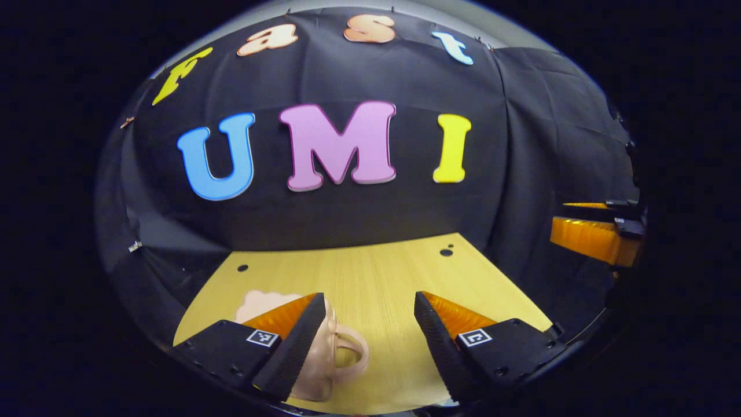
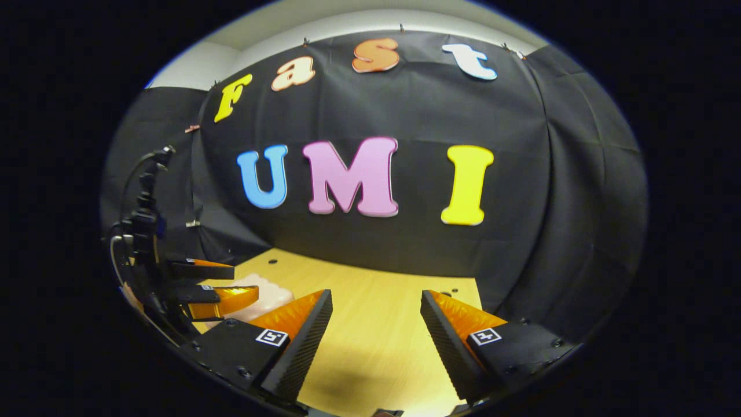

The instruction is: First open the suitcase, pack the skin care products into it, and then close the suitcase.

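Both the left gripper point(image 1: 367, 324) and the right gripper point(image 2: 376, 324) hover with fingers spread and holding nothing above the wooden table point(image 1: 376, 278), while the small pink handled suitcase point(image 1: 324, 359) lies shut just beneath the left one, probably within reach.

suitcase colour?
Pale pink suitcase, handle included; clearest in the left gripper view, partly behind a finger of the left gripper.

A light wooden table point(image 1: 370, 278) stands before the black cloth wall point(image 1: 359, 220), with dark holes near its far edge.
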